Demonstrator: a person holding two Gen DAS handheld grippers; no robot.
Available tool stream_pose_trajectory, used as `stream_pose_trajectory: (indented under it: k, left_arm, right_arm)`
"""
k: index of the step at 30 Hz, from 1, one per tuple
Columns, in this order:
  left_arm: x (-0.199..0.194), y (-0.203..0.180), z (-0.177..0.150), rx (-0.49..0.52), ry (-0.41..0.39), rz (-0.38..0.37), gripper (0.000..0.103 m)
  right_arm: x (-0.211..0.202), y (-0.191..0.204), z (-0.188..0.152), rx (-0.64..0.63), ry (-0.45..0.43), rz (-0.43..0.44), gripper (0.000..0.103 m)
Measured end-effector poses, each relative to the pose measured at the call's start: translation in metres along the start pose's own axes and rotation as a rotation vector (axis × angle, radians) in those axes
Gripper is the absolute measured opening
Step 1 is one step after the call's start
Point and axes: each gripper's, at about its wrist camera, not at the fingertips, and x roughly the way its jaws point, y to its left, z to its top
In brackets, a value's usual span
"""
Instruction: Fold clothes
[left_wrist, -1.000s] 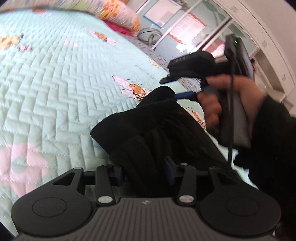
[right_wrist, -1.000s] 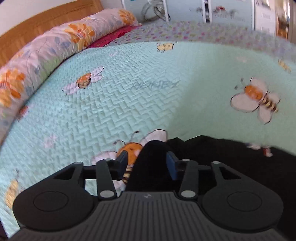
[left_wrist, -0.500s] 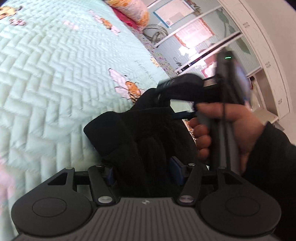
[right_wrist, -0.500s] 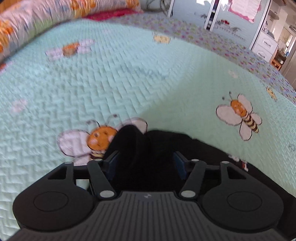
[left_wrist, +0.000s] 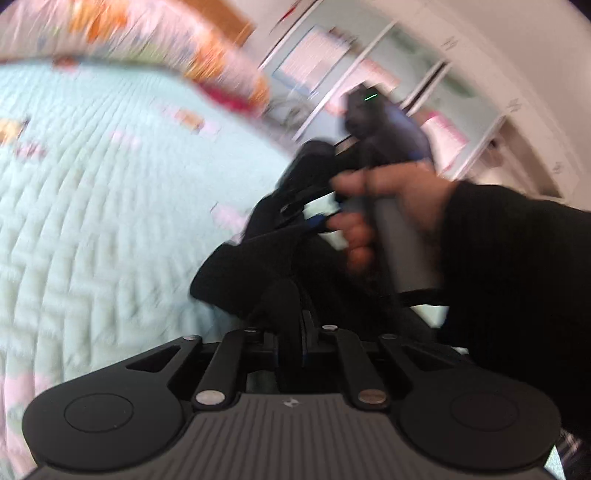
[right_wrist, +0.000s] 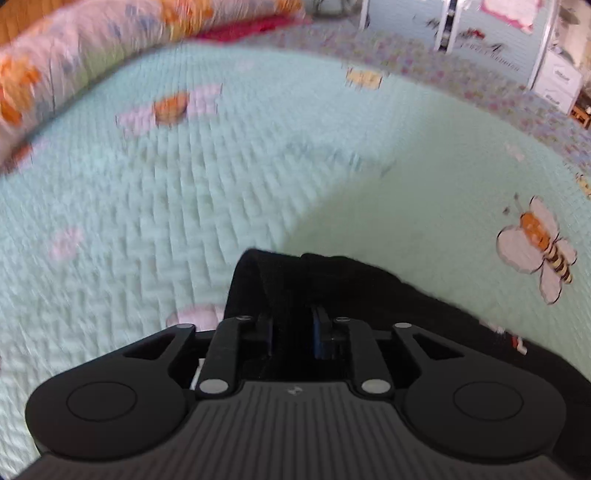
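Mint quilt (right_wrist: 258, 184) (bee-printed), floral bolster (right_wrist: 74, 55) behind.

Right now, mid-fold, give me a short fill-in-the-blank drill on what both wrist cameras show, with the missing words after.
1. The soft black fleece garment lies on a quilted bedspread whose ground colour is pale ____.
2. The insects printed on that bedspread, like the one right of the garment, are ____.
3. Between the right claw fingers sits a fold of ____ fabric.
4. In the left wrist view, the left claw pinches the ____ garment.

Missing words: green; bees; black; black
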Motion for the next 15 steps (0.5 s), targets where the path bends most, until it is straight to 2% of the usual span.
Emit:
stream_pose_trajectory:
  k: [1, 2, 3, 6, 7, 10, 12, 15]
  left_arm:
    - [-0.002, 0.002, 0.001, -0.005, -0.004, 0.009, 0.012]
    - [-0.004, 0.003, 0.001, -0.011, -0.008, 0.018, 0.017]
    - [-0.008, 0.003, 0.001, -0.005, -0.028, 0.032, 0.018]
    - [-0.017, 0.001, 0.001, 0.004, -0.072, 0.068, 0.018]
    - [-0.018, 0.001, 0.001, 0.0, -0.07, 0.074, 0.019]
    - [-0.021, 0.0, -0.002, -0.012, -0.065, 0.091, 0.024]
    - [-0.02, -0.005, -0.006, 0.006, -0.066, 0.102, 0.026]
    - [-0.023, -0.003, -0.008, 0.03, -0.073, 0.118, 0.027]
  right_arm:
    - [0.001, -0.001, -0.003, 0.008, 0.013, 0.002, 0.029]
    - [-0.006, -0.006, -0.008, 0.034, -0.004, 0.024, 0.039]
    - [-0.021, -0.016, -0.014, 0.079, -0.051, 0.064, 0.049]
    - [-0.066, -0.044, -0.032, 0.215, -0.192, 0.186, 0.057]
    - [-0.077, -0.052, -0.037, 0.246, -0.224, 0.217, 0.057]
    - [-0.081, -0.054, -0.044, 0.227, -0.197, 0.206, 0.055]
    - [-0.068, -0.05, -0.046, 0.245, -0.178, 0.188, 0.043]
    - [-0.037, -0.041, -0.044, 0.32, -0.116, 0.22, 0.028]
